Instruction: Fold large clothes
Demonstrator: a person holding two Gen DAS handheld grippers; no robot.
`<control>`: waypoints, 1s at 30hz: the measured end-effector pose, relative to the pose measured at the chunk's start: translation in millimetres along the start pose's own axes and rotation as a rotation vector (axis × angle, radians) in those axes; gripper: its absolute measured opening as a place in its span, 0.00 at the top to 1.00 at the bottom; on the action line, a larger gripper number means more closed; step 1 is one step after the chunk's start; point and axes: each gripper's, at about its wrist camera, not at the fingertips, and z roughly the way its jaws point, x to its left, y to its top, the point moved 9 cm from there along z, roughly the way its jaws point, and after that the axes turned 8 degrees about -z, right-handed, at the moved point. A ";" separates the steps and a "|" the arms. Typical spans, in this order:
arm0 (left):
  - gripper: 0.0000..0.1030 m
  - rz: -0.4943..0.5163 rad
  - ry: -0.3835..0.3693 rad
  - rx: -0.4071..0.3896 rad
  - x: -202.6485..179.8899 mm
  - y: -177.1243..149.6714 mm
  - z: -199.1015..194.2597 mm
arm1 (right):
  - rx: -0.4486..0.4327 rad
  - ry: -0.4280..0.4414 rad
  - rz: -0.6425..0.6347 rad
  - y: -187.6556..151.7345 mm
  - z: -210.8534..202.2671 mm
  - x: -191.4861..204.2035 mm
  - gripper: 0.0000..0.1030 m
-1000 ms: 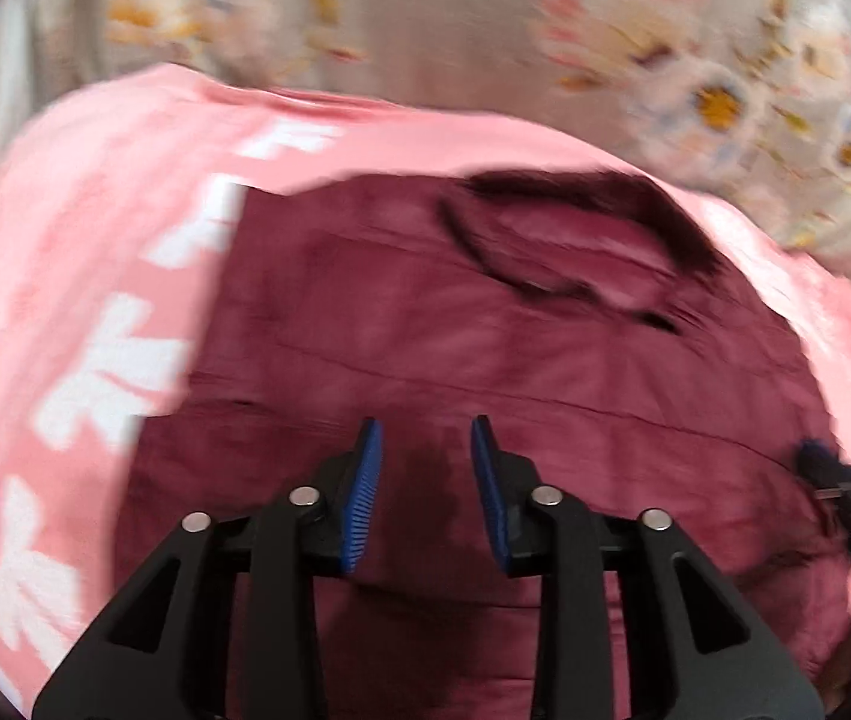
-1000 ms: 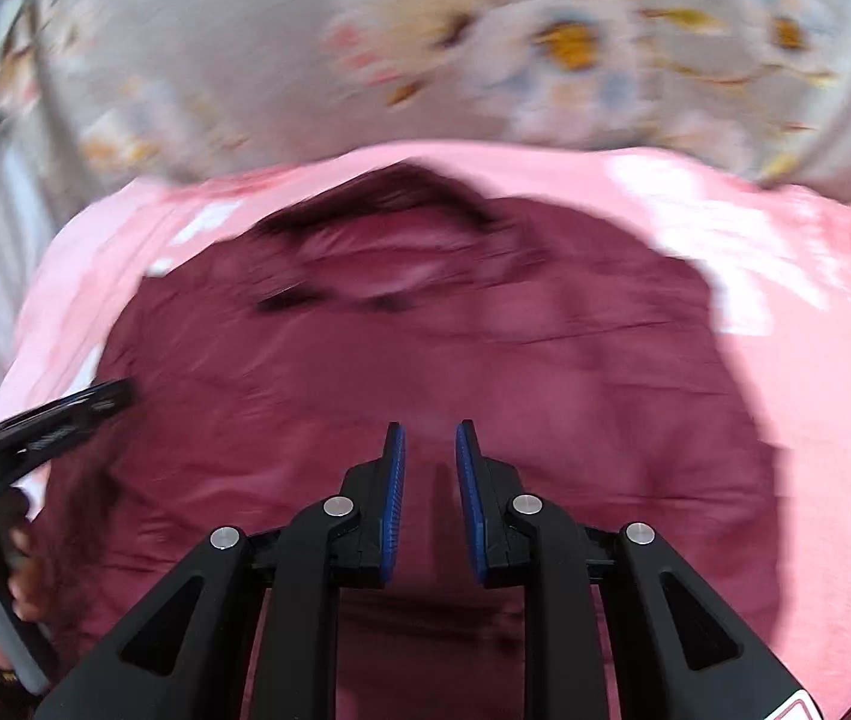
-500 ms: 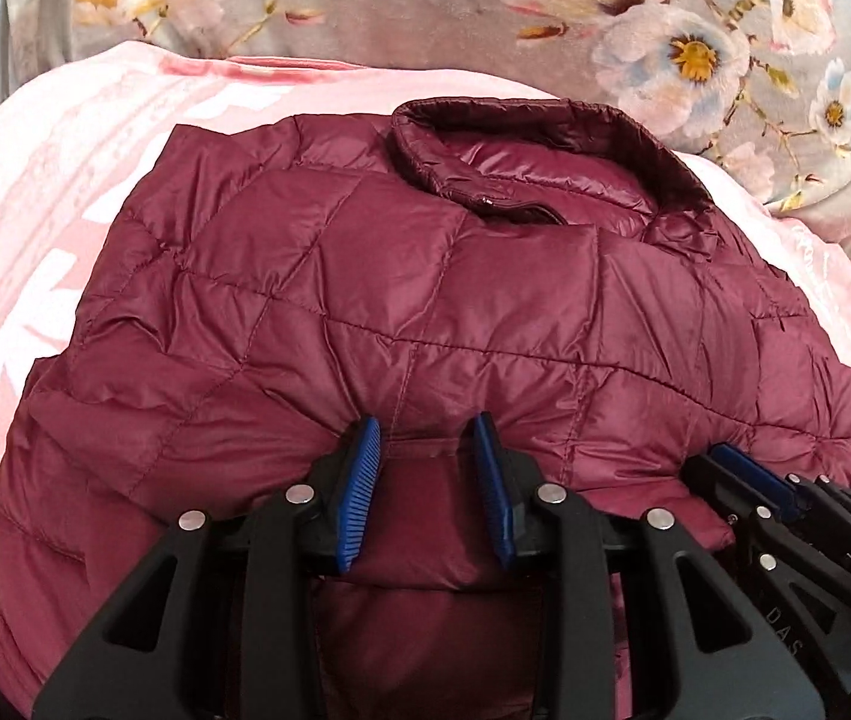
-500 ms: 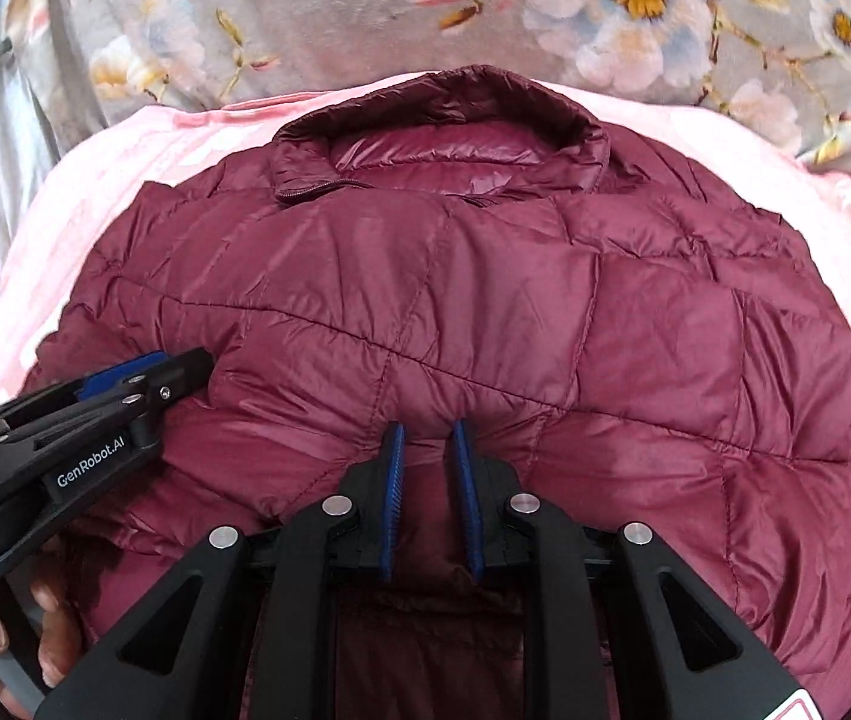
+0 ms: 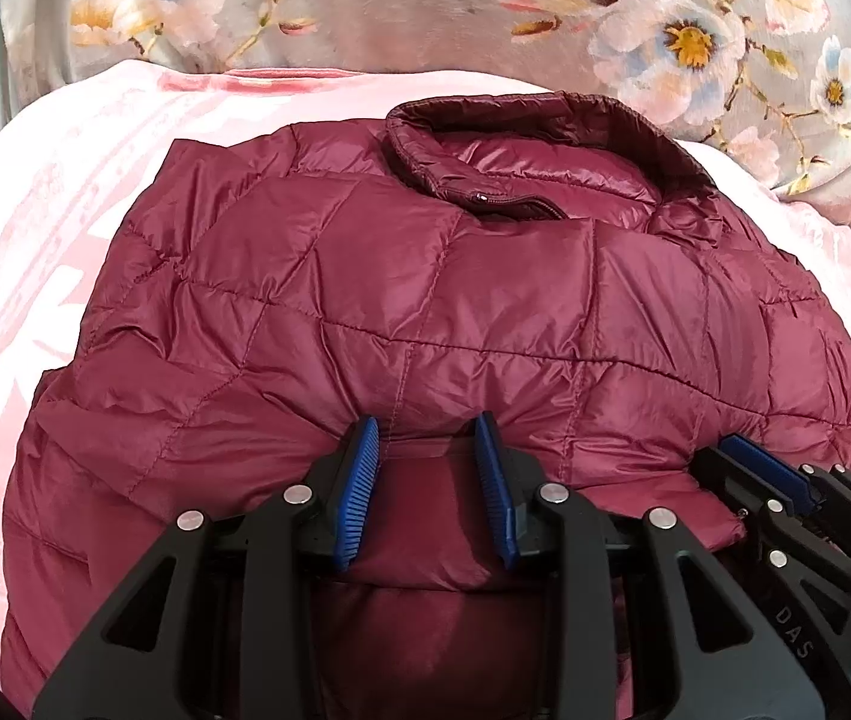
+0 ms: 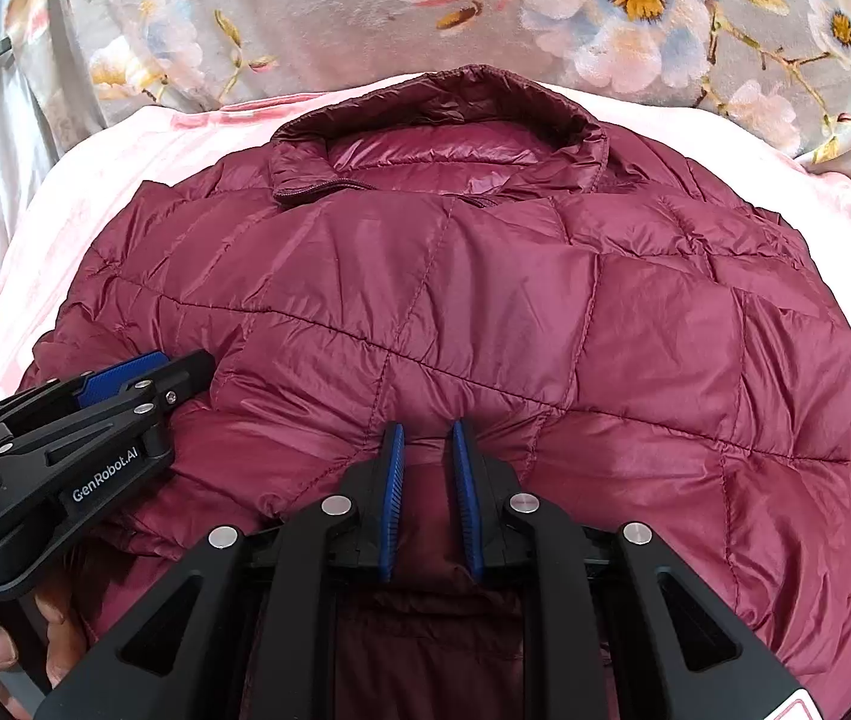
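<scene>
Your left gripper pinched the jacket hem. Your right gripper pinched it too, on the blanket.

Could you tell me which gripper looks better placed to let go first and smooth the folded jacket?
Probably neither: left gripper and right gripper both pinch the jacket's near folded edge, side by side.

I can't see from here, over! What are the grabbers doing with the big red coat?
Left gripper and right gripper both clamped on jacket hem. Jacket folded over on pink blanket. Nothing in the way.
</scene>
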 end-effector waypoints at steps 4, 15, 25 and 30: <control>0.69 0.007 0.008 -0.002 -0.4 0.0 -0.1 | 0.000 -0.001 0.000 -0.1 0.0 0.3 0.83; 0.63 -0.002 -0.018 0.003 -1.8 1.2 -1.2 | -0.006 0.061 0.033 0.3 -1.2 -1.5 0.77; 0.31 -0.216 -0.250 -0.004 7.7 91.5 -37.5 | -0.108 0.222 0.278 76.6 -37.2 -79.9 0.50; 0.29 -0.253 -0.272 0.077 -8.3 128.0 17.0 | -0.074 0.213 0.370 110.3 11.8 -113.4 0.50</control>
